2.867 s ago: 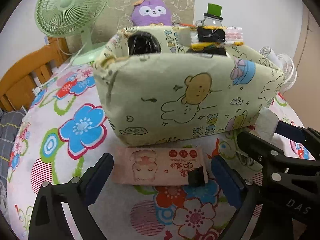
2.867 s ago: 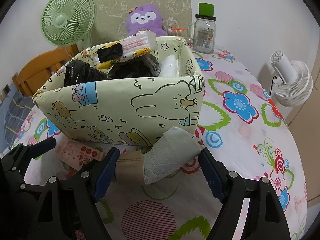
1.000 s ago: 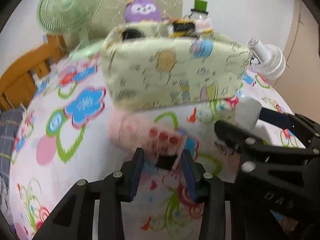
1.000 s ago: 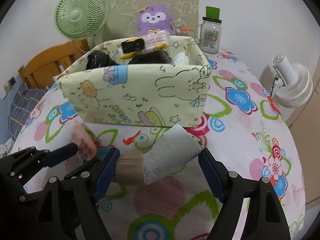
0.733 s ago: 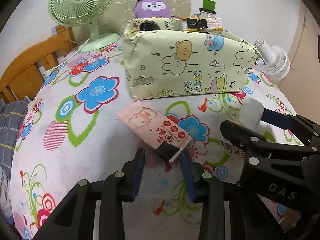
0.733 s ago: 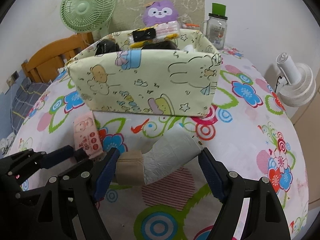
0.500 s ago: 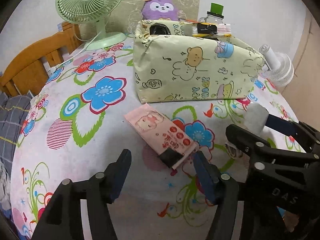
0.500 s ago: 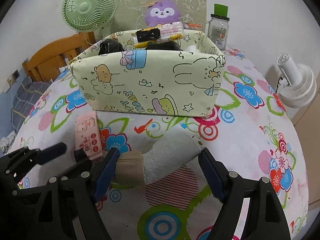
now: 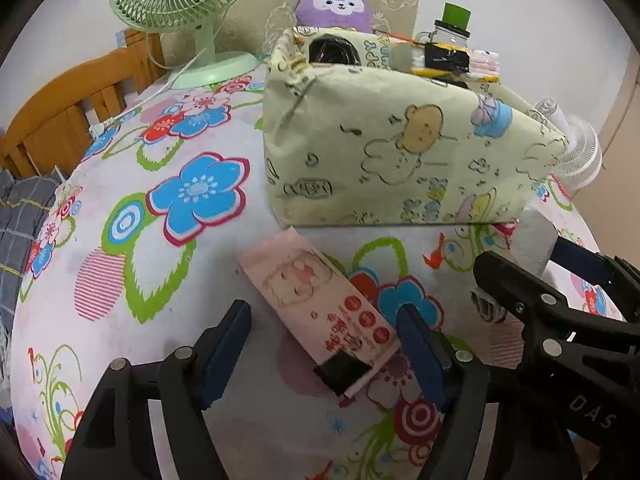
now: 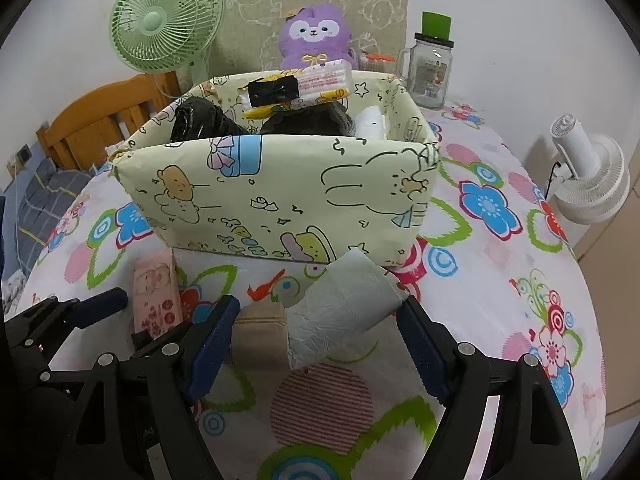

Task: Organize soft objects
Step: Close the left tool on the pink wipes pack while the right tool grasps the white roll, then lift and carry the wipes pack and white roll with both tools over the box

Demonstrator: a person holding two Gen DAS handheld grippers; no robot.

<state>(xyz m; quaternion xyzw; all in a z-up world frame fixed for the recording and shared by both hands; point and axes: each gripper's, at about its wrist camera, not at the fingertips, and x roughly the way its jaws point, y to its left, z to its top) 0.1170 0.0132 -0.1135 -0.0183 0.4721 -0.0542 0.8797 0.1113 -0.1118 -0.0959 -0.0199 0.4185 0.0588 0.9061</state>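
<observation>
The left claw [image 9: 324,344] is opening — the pink tissue pack [image 9: 316,300] lies unpressed between its pads; the right claw [image 10: 316,328] is clamped on a grey-and-tan roll [image 10: 320,320].

Bright, even indoor light; sharp frames with strong fisheye bending at dark corners.

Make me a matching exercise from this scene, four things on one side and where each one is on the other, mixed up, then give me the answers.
Things:
1. pink tissue pack
2. grey roll
3. purple plush
4. glass jar

Places:
A. behind the fabric bin's far right corner
B. between the right gripper's fingers
C. behind the bin, against the wall
D. flat on the tablecloth between the opening left gripper's fingers

Pairs: 1-D, 2-B, 3-C, 4-A
</observation>
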